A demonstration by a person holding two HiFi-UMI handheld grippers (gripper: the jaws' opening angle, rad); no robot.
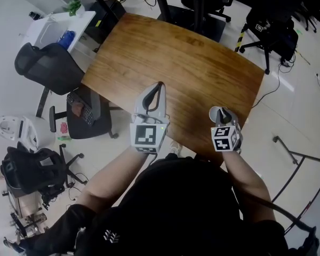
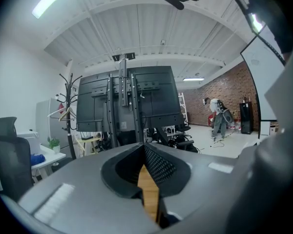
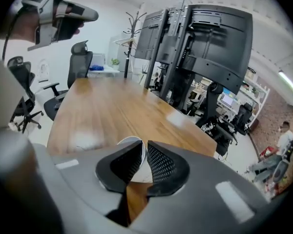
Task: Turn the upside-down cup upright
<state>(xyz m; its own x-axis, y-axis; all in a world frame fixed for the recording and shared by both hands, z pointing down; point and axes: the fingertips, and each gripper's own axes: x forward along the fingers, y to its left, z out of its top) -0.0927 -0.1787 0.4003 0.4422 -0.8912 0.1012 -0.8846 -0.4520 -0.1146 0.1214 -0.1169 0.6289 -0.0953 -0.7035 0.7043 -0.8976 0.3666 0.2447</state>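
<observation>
Starting at the far left of the head view, a black office chair (image 1: 45, 63) stands on the floor beside the wooden table (image 1: 192, 63), which fills the middle of the frame.

Your left gripper (image 1: 159, 88) is held over the table's near edge, just left of centre, and points roughly level across the room. Its own view shows the jaws drawn together at their tips with nothing between them; only a sliver of tabletop shows through the gap lower down.

To the right, your right gripper (image 1: 222, 116) hangs at the near right corner of the table, tipped downward. Its jaws stand narrow, pinched on the thin wall of the white cup (image 1: 215, 112) — in the right gripper view the cup's curved rim shows just beyond the pads, with wood grain behind it. One round end of the cup faces up toward your head camera. You cannot tell from these views whether the cup touches the tabletop.
</observation>
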